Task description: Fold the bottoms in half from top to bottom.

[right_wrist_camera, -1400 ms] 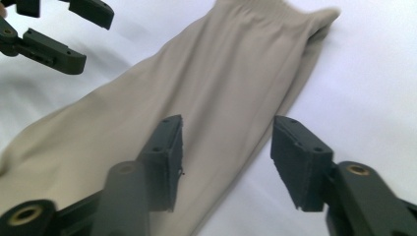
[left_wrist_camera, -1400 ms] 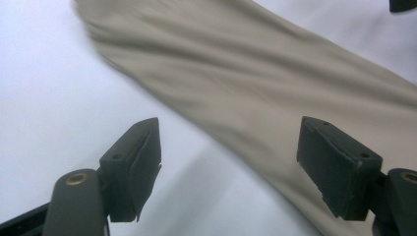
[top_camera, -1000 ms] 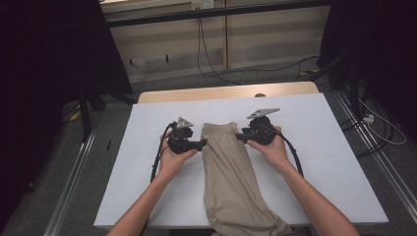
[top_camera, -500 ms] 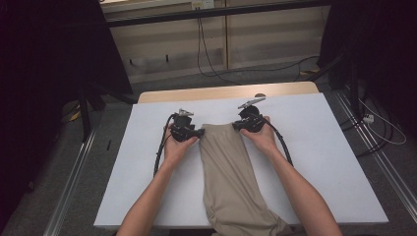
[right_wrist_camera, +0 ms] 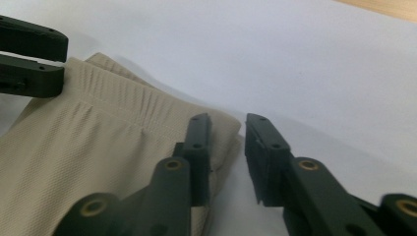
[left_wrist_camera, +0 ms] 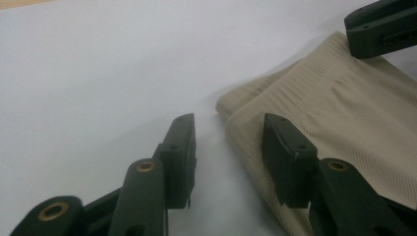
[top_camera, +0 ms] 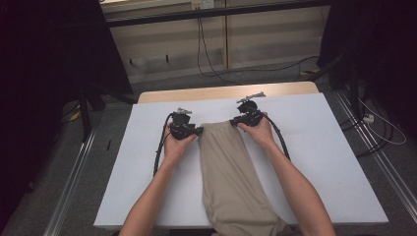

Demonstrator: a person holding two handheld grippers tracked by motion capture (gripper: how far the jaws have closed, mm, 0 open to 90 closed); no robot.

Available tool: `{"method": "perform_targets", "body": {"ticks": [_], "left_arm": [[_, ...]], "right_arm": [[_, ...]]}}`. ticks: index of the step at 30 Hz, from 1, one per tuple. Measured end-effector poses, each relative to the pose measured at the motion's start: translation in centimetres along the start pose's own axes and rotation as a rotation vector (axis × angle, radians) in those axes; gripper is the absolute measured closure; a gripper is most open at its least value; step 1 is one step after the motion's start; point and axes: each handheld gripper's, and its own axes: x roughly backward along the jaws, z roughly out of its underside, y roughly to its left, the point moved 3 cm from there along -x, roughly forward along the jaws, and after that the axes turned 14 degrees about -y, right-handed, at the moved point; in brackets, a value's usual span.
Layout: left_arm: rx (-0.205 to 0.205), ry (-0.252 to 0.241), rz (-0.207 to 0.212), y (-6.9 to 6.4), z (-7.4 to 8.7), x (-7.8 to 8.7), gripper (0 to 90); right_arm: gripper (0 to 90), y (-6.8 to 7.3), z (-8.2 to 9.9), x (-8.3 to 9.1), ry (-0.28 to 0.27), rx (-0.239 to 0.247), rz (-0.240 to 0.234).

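Beige knit trousers (top_camera: pixel 231 172) lie folded lengthwise on the white table (top_camera: pixel 319 147), waistband at the far end. My left gripper (top_camera: pixel 199 131) sits at the waistband's left corner. In the left gripper view, the left gripper (left_wrist_camera: pixel 229 120) has just been closing, one jaw on the table and the other over the fabric (left_wrist_camera: pixel 354 113), with a gap left around the edge. My right gripper (top_camera: pixel 234 121) is at the waistband's right corner. In the right gripper view, the right gripper (right_wrist_camera: pixel 228 118) has just been opening, and the fabric (right_wrist_camera: pixel 98 142) corner lies between the jaws, not pinched.
The trousers' near end hangs over the table's front edge. A wooden strip (top_camera: pixel 226 92) borders the far edge. Cables (top_camera: pixel 160 147) trail from both grippers across the white surface. Metal rails (top_camera: pixel 74 196) run along the floor on both sides.
Both hands slid away from me along the trousers and drew closer together, ending at the waistband corners. The waistband end now lies flatter and narrower.
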Motion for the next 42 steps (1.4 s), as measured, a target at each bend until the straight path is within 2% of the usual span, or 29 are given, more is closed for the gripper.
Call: {"method": "perform_targets", "body": {"ticks": [1, 2, 3, 4, 6, 7, 8, 9, 10, 12, 14, 16, 17, 19, 20, 21, 22, 23, 25, 28, 30, 31, 32, 33, 35, 40, 42], "left_arm": [[0.001, 0.002, 0.001, 0.1, 0.0, 0.0, 56.2], [0.015, 0.004, 0.002, 0.3, 0.0, 0.3, 54.1], [0.015, 0.004, 0.002, 0.3, 0.0, 0.3, 52.7], [0.026, -0.001, 0.006, 0.4, -0.1, 0.5, 50.7], [0.059, -0.032, 0.029, 0.4, -0.4, 1.0, 49.7], [0.054, -0.03, 0.031, 0.3, -0.5, 1.2, 51.2], [0.05, -0.022, 0.027, 0.2, -0.5, 1.2, 50.8], [0.05, -0.017, 0.03, 0.0, -0.4, 1.2, 50.6], [0.045, -0.011, 0.031, -0.1, -0.3, 1.1, 50.3], [0.043, -0.009, -0.008, 0.0, 0.1, 0.8, 50.4], [0.087, -0.01, 0.006, 0.2, 0.7, 0.4, 49.8], [0.097, 0.0, 0.014, 0.4, 1.0, 0.2, 47.8], [0.124, -0.004, 0.02, 0.6, 0.9, 0.1, 48.2], [0.12, -0.002, 0.027, 0.4, 1.0, 0.1, 50.4], [0.116, 0.006, 0.044, 0.2, 1.0, 0.0, 58.2], [0.128, 0.011, 0.084, -0.2, 1.1, -0.2, 69.8], [0.106, 0.016, 0.06, -0.5, 1.0, -0.3, 75.0], [0.099, 0.025, 0.054, -0.6, 0.9, -0.3, 79.1], [0.14, 0.01, 0.068, -0.5, 0.7, -0.2, 81.2], [0.174, -0.032, 0.081, -0.5, 0.3, -0.1, 84.1], [0.225, -0.081, 0.099, -0.4, -0.4, 0.0, 84.6], [0.214, -0.088, 0.097, -0.4, -0.8, 0.1, 84.7], [0.196, -0.101, 0.09, -0.6, -1.3, 0.0, 84.7], [0.186, -0.11, 0.089, -0.8, -1.8, 0.1, 84.7], [0.155, -0.133, 0.087, -1.1, -3.2, 0.2, 84.6], [0.114, -0.189, 0.09, -1.9, -7.1, 0.7, 84.7], [0.095, -0.204, 0.086, -2.2, -8.6, 0.9, 84.8]], "right_arm": [[70.2, -0.1, 0.2, -0.2, 0.003, -0.024, -0.013], [66.6, -0.5, 0.5, -0.3, -0.014, -0.075, -0.033], [66.6, -0.5, 0.5, -0.3, -0.014, -0.075, -0.033], [64.2, -0.8, 0.7, -0.3, -0.015, -0.123, -0.035], [64.2, -0.8, 0.7, -0.3, -0.011, -0.122, -0.039], [64.8, -0.7, 0.7, -0.3, -0.008, -0.109, -0.035], [71.4, -0.6, 0.6, -0.4, -0.006, -0.104, -0.042], [71.0, -0.5, 0.6, -0.5, -0.005, -0.106, -0.058], [71.5, -0.4, 0.6, -0.5, -0.004, -0.106, -0.054], [75.5, -0.3, 0.6, -0.4, -0.002, -0.101, -0.055], [80.4, -0.3, 0.6, -0.2, 0.003, -0.093, -0.051], [82.6, -0.2, 0.6, -0.1, 0.003, -0.077, -0.049], [83.4, -0.2, 0.6, -0.1, 0.001, -0.077, -0.046], [83.6, -0.2, 0.6, -0.1, 0.0, -0.079, -0.045], [83.8, -0.2, 0.6, -0.1, -0.002, -0.081, -0.045], [83.9, -0.1, 0.6, -0.1, -0.004, -0.074, -0.04], [84.0, 0.0, 0.6, 0.0, -0.004, -0.07, -0.033], [84.1, 0.0, 0.5, 0.1, -0.008, -0.071, -0.034], [84.2, 0.0, 0.5, 0.2, -0.011, -0.073, -0.034], [84.2, -0.2, 0.1, 0.7, -0.038, -0.09, -0.04], [84.3, -0.3, -0.4, 1.0, -0.059, -0.089, -0.033], [84.3, -0.5, -0.7, 1.3, -0.078, -0.094, -0.029], [84.3, -0.8, -1.4, 2.1, -0.124, -0.118, -0.035], [84.3, -0.8, -1.4, 2.1, -0.124, -0.118, -0.035], [84.3, -1.0, -2.2, 2.8, -0.158, -0.115, -0.026], [84.3, -1.7, -4.3, 5.0, -0.244, -0.14, -0.03], [84.3, -1.8, -5.4, 5.9, -0.273, -0.134, -0.02]]}}
